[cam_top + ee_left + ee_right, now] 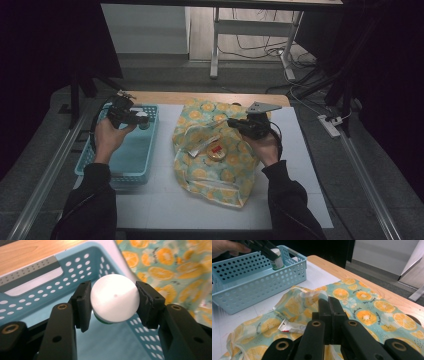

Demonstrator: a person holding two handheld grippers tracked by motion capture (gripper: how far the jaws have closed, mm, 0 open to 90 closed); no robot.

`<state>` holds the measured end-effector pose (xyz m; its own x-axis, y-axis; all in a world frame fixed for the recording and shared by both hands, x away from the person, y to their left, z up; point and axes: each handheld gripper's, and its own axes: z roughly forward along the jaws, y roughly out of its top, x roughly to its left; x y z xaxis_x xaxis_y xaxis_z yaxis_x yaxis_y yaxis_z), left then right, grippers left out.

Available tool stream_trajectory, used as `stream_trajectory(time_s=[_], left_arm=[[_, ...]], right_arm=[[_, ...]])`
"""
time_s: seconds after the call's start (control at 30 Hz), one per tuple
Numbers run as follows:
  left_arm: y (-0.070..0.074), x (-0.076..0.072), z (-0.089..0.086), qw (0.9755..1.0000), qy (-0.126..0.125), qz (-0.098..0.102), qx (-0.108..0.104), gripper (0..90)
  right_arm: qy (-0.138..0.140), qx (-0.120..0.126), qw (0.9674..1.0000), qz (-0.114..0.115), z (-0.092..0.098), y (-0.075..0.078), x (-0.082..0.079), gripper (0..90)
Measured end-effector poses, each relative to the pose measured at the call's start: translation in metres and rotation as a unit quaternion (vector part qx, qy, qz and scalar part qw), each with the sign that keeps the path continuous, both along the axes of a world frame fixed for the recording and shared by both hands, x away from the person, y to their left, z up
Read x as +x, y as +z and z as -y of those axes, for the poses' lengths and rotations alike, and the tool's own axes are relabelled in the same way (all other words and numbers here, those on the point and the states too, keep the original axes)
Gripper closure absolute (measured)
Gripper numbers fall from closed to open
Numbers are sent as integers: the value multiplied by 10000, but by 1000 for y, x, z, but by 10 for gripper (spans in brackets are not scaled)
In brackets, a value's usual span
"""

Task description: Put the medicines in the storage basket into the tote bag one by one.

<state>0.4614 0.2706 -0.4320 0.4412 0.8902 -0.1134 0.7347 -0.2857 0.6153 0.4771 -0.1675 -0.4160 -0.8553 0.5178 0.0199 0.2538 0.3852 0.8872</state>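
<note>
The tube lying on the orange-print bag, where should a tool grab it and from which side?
Grip the tube across its flat middle, coming from above. It lies flat on the bag, so its narrow sides are the ones open to the jaws.

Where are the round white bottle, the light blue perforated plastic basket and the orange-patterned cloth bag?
round white bottle (114, 300): left gripper view, its white rounded end.
light blue perforated plastic basket (131, 173): high view, its near wall.
orange-patterned cloth bag (210, 177): high view, its near fabric.
</note>
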Motion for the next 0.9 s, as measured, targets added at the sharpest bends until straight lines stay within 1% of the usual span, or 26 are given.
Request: stream_trajectory(time_s=[0.1, 0.23, 0.4, 0.47, 0.67, 0.8, 0.9], left_arm=[[7, -5, 4, 9999, -98, 63, -36, 505], [15, -12, 12, 9994, -301, 139, -93, 505], [20, -19, 29, 9981, -572, 193, -125, 505], [21, -21, 36, 9974, -688, 207, -104, 505], [21, -25, 60, 9945, -1018, 202, -147, 505], [21, -28, 76, 9916, -1260, 206, -222, 505], [20, -29, 88, 9892, -1431, 209, -225, 505]], right_arm=[[4, -3, 10000, 3, 0, 0, 0, 900], [-2, -4, 10000, 2, 0, 0, 0, 900], [-7, -3, 10000, 2, 0, 0, 0, 900], [-9, -2, 10000, 0, 0, 0, 0, 900], [-23, 5, 10000, 5, 1, 0, 0, 900], [-23, 9, 10000, 6, 1, 1, 0, 900], [-23, 8, 10000, 13, 1, 1, 0, 900]])
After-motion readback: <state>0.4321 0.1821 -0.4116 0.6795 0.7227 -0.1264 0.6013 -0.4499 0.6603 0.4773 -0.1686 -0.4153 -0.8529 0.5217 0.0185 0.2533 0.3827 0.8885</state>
